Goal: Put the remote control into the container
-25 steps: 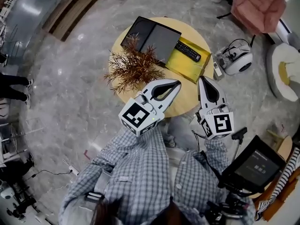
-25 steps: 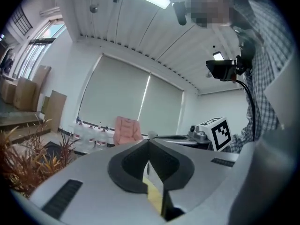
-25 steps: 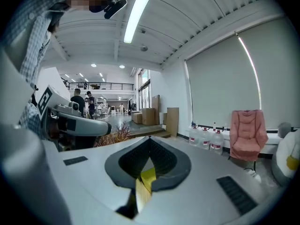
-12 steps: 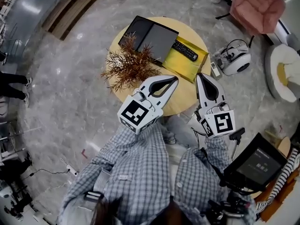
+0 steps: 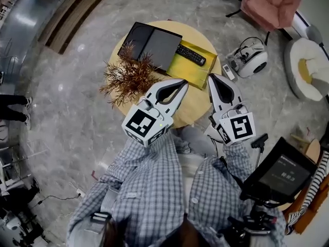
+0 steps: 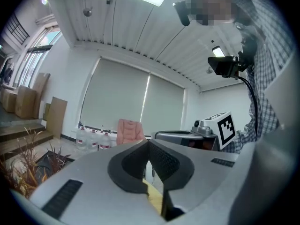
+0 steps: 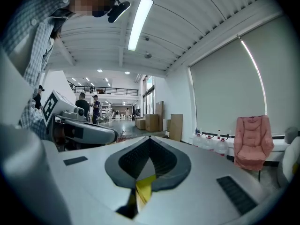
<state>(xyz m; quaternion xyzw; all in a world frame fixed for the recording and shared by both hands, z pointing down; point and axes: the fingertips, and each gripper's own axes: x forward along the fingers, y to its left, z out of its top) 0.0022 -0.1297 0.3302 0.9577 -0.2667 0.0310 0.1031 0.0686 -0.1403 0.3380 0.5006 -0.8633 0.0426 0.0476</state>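
Observation:
A black remote control [image 5: 190, 55] lies in the shallow yellow container [image 5: 191, 71] on the round wooden table [image 5: 198, 101], seen in the head view. My left gripper [image 5: 184, 82] is shut and empty, its tips over the table's near part, short of the container. My right gripper [image 5: 211, 77] is shut and empty too, hovering by the container's near right corner. In the left gripper view the left gripper [image 6: 149, 142] has its jaws pressed together. The right gripper [image 7: 150, 138] in the right gripper view is the same, and neither of those views shows the remote.
A dark open box [image 5: 150, 43] lies on the table left of the container, with a dried brown plant [image 5: 128, 77] in front of it. On the floor are a white round device [image 5: 254, 62], a small white remote [image 5: 229, 72], a pink armchair [image 5: 271, 3] and a black screen on a stand [image 5: 277, 174].
Both grippers have drifted a little up and left in the head view, along with the table and container. Both stay shut, and the remote has not moved in the container.

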